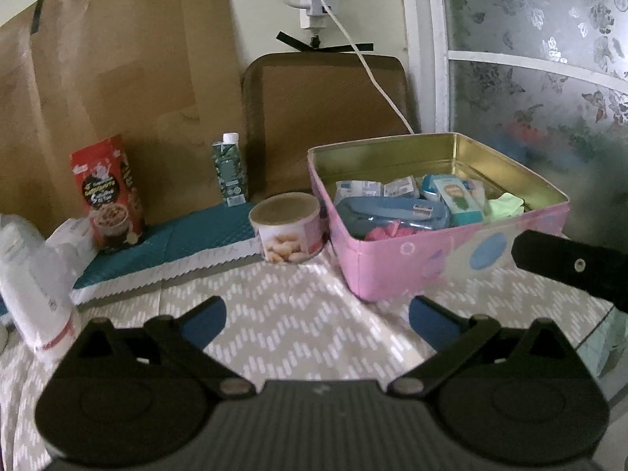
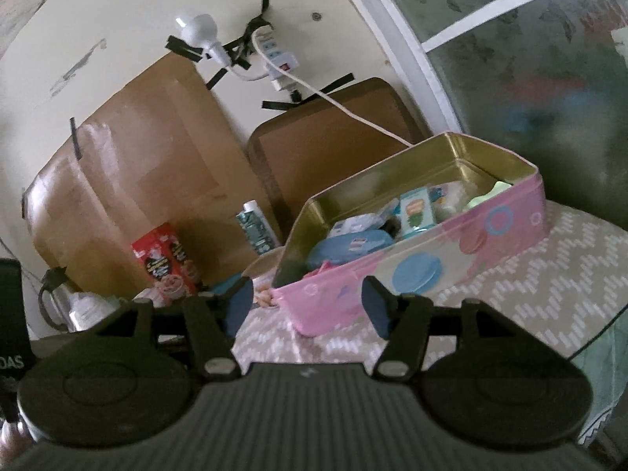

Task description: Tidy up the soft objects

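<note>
A pink tin box (image 1: 396, 271) (image 2: 451, 259) with a gold inside stands on the patterned cloth. It holds several soft packs: a blue pouch (image 1: 392, 216) (image 2: 349, 245), tissue packets (image 1: 365, 188), a teal packet (image 1: 459, 200) (image 2: 416, 212), a light green cloth (image 1: 506, 204) and something pink (image 1: 384, 231). My left gripper (image 1: 318, 316) is open wide and empty, short of the box. My right gripper (image 2: 308, 304) is open and empty too, its fingertips in front of the box's near corner. A black part of the right gripper (image 1: 573, 267) shows at the right of the left wrist view.
A round snack tin (image 1: 288, 227) stands left of the box. Behind are a red carton (image 1: 106, 196) (image 2: 168, 263), a green carton (image 1: 229, 170) (image 2: 255, 227), a teal mat (image 1: 168, 239), white packs (image 1: 31, 286), a kettle (image 2: 59, 302) and cardboard against the wall.
</note>
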`<state>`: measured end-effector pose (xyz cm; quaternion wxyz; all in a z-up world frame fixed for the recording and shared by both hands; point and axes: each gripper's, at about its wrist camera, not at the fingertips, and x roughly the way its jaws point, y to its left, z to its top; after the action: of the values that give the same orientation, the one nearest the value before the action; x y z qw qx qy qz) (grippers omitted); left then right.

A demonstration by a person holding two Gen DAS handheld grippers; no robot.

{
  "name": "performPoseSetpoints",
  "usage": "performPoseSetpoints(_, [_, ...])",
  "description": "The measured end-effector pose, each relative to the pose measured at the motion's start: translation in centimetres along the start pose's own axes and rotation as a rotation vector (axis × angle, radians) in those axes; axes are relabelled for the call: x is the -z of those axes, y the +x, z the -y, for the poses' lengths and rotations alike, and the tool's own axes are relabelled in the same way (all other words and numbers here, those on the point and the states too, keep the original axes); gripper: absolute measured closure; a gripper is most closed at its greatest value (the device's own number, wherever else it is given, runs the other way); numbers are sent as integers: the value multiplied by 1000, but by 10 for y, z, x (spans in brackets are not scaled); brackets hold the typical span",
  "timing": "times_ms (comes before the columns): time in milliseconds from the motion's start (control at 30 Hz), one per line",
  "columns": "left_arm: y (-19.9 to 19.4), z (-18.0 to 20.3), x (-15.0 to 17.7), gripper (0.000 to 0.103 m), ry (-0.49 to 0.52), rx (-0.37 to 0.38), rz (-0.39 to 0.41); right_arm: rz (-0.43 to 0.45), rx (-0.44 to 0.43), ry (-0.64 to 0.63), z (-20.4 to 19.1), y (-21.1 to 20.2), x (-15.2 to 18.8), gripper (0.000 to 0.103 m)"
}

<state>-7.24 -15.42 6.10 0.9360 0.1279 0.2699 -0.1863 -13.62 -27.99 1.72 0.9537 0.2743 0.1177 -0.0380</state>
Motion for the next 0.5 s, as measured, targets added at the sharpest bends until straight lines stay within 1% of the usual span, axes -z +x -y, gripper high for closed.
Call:
performPoseSetpoints(67, [-4,-2,5,0,-1,-9,4,-2,-4,-4,-5,-3,3,34])
performPoseSetpoints(233, [-10,-5,18,0,0,-40,-3,-4,-10,-18,-14,-6,8,32])
performPoseSetpoints(333, [-13,-9,24,0,-23,-42,-13,-12,-17,-18,-16,-6,11,29])
performPoseSetpoints(500, [-16,-15,35,0,-54,-39,-25,-13,-21,-24,-21,-10,15,26])
